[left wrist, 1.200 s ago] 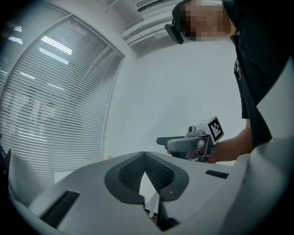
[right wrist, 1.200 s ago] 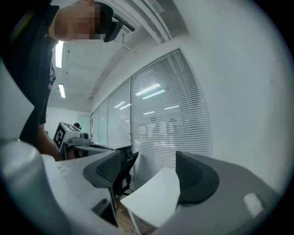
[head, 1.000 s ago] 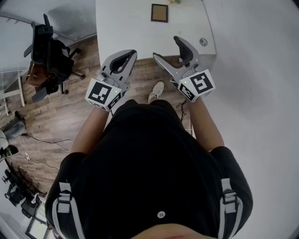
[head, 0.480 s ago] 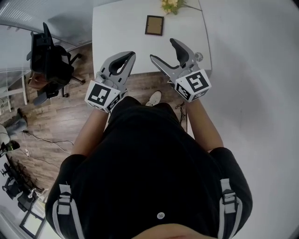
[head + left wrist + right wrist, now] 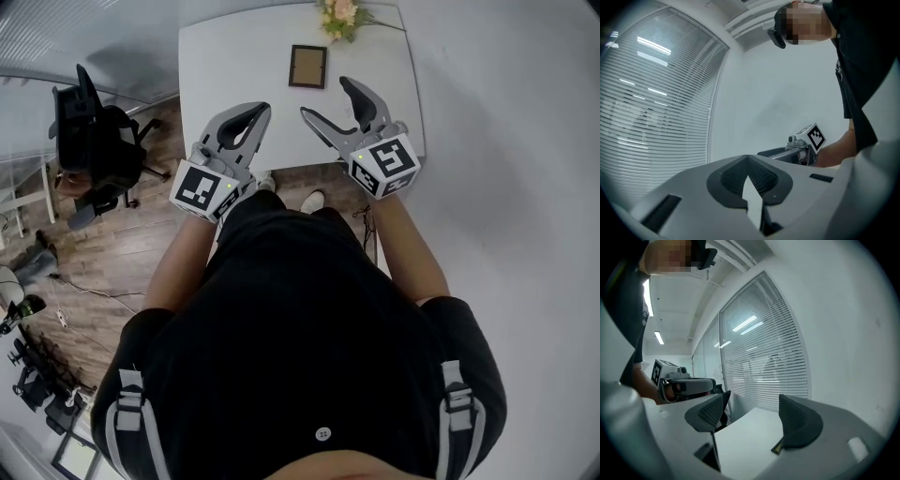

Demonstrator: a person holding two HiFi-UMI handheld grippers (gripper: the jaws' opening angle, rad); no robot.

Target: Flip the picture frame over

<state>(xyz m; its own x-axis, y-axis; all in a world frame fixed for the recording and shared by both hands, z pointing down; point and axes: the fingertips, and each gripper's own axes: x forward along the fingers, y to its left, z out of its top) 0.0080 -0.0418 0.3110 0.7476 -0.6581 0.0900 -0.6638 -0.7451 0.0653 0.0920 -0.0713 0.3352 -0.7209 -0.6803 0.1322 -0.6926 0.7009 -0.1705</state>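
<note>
Frame (image 5: 307, 67) lies flat on the counter (image 5: 225, 66), well ahead of the left tool (image 5: 255, 114) (pinched shut) and right tool (image 5: 325, 99) (gaping, empty). Poke its edge carelessly and it'll probably skid into the flowers (image 5: 339, 13).

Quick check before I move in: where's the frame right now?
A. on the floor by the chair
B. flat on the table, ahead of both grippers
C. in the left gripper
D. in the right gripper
B: the frame lies flat on the table near the flowers, beyond the shut left gripper and the open right gripper, both empty.
</note>
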